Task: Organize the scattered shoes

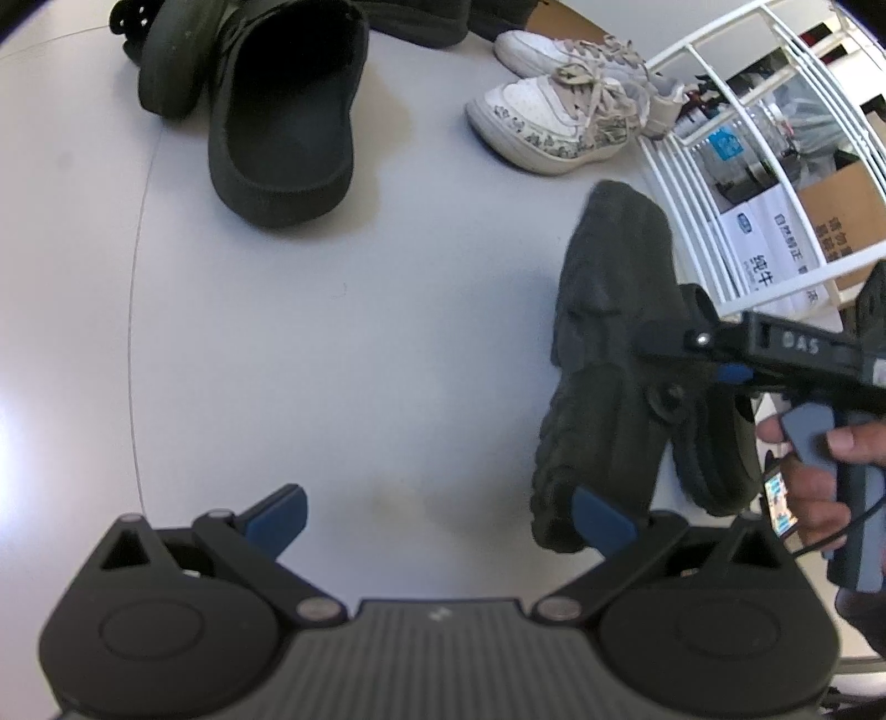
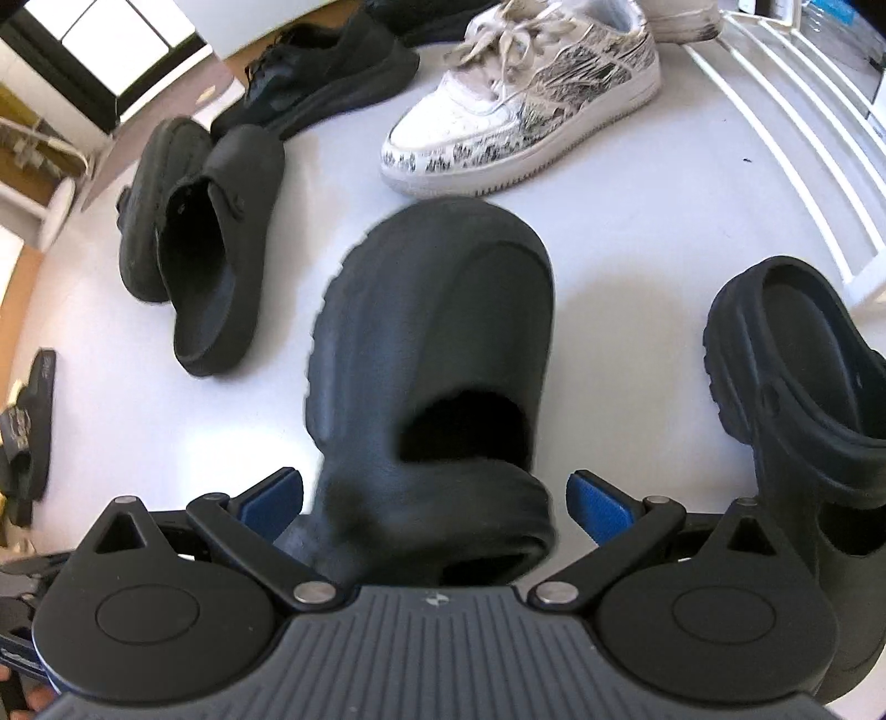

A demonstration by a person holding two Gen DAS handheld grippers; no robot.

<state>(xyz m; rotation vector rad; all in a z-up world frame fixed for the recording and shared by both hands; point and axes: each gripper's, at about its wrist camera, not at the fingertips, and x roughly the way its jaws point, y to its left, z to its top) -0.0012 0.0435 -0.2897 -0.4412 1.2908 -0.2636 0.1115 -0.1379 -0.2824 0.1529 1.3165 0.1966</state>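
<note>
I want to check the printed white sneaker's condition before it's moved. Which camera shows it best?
The right wrist view: the printed white sneaker sits large and side-on, laces and pattern sharp. The left wrist view shows it smaller, farther off, beside a second white sneaker.

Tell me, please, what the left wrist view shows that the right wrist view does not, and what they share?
Only the left wrist view shows the open left gripper over bare table, the person's hand on the other tool, and boxes behind the white rack. Only the right wrist view shows the right gripper open around a black clog's heel, plus a black sandal. Both show the patterned white sneaker and a black slipper.
</note>
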